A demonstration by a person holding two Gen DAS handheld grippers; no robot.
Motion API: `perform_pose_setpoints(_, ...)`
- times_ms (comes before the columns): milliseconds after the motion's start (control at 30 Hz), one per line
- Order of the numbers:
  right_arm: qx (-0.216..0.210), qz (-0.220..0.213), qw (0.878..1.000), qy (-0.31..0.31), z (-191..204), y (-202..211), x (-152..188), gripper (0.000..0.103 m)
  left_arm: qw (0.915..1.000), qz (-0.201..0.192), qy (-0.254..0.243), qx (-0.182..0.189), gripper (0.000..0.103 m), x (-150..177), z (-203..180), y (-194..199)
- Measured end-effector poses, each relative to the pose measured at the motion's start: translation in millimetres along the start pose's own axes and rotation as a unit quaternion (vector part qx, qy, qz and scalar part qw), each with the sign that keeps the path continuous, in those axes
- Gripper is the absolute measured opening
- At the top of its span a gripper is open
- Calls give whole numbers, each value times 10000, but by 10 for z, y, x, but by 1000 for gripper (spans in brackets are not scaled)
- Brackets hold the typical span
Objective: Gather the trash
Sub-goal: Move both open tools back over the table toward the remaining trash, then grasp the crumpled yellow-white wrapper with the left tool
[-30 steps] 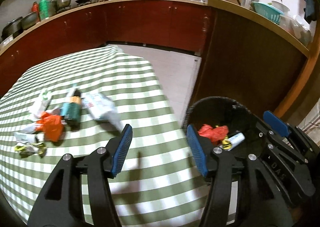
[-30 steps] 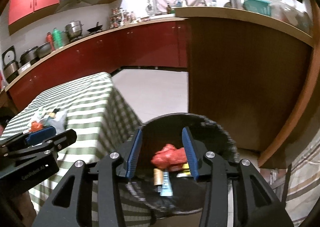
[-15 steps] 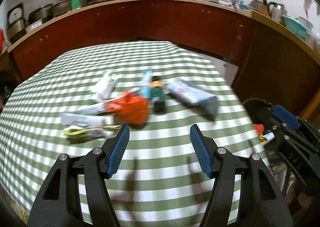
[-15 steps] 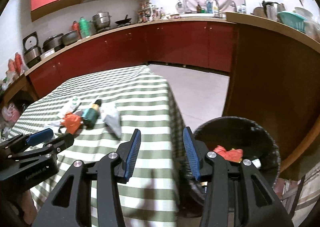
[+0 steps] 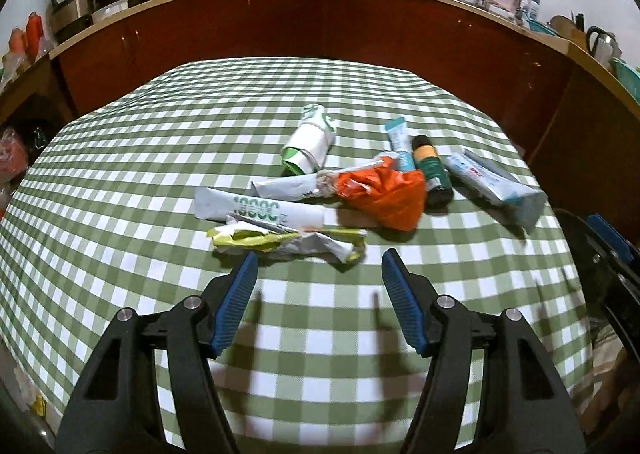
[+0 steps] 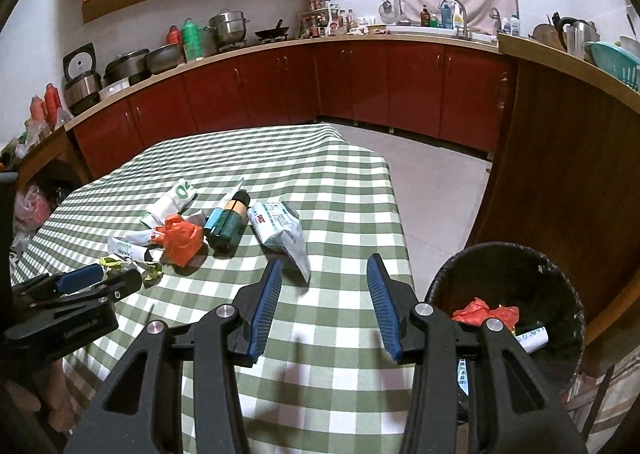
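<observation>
Whereas a second earlier both grippers had hung over the black bin [image 6: 504, 286] beside the table, by this moment they had swung back over the green-checked tablecloth [image 5: 160, 182] and faced the litter pile. Left gripper [image 5: 316, 274]: jaws wide, nothing between them, tips just short of the yellow-green crumpled wrapper [image 5: 280, 240]. Right gripper [image 6: 324, 278]: jaws also wide and empty, aimed toward the white pouch [image 6: 280, 232] near the table's edge. Judged meaning for the task: a drop-off appeared complete, since the bin already held a red crumpled bag [image 6: 476, 310] and a small white tube [image 6: 532, 338], and a fresh pick-up round was beginning, w/ most trash not yet collected. Remaining on the cloth, clustered close together: orange plastic bag [image 5: 384, 190], dark green bottle w/ orange band [image 5: 432, 166], pale blue tube [image 5: 400, 142], rolled white-and-green packet [image 5: 312, 142], and long white wrapper [image 5: 256, 208]. Legible writing: the long wrapper bore green digits, approx. "10000", though the view was skewed and the last characters could not be read with confidence; the rolled packet showed a green logo, not decipherable; the pouch carried small red lettering and fine print, too small to read.
</observation>
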State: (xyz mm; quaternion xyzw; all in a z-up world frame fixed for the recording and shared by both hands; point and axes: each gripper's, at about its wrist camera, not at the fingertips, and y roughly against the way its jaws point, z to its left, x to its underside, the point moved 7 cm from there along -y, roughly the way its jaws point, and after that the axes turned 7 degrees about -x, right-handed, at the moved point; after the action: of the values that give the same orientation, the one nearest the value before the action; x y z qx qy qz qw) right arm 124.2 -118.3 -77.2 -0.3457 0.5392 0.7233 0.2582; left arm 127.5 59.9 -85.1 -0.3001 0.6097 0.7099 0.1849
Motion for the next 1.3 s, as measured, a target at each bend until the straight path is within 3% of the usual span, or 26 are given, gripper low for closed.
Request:
perform_pose_setpoints(100, -22, 23, 10000, -8, 19, -23, -2, 44, 10000, 12, 6, -51, 71, -67, 12, -64)
perform_pose_setpoints(300, -55, 81, 10000, 12, 35, -74, -4, 45, 9999, 111, 27, -84, 75, -141, 5, -218)
perform_pose_setpoints(633, -45, 103, 9999, -16, 34, -77, -6, 46, 9998, 149, -105, -7, 77, -165, 12, -368)
perform_pose_setpoints(867, -56, 116, 9999, -7, 26, -86, -1, 46, 9995, 266, -122, 109, 60, -68, 89, -380)
perform_pose_setpoints(1133, -80, 122, 9999, 16, 74, -88, 12, 46, 9993, 254, -126, 229, 50, 42, 204, -264)
perform_pose_setpoints(1300, -96, 130, 9999, 49, 154, -88, 38, 46, 9989, 293, -113, 354, 33, 101, 250, -226)
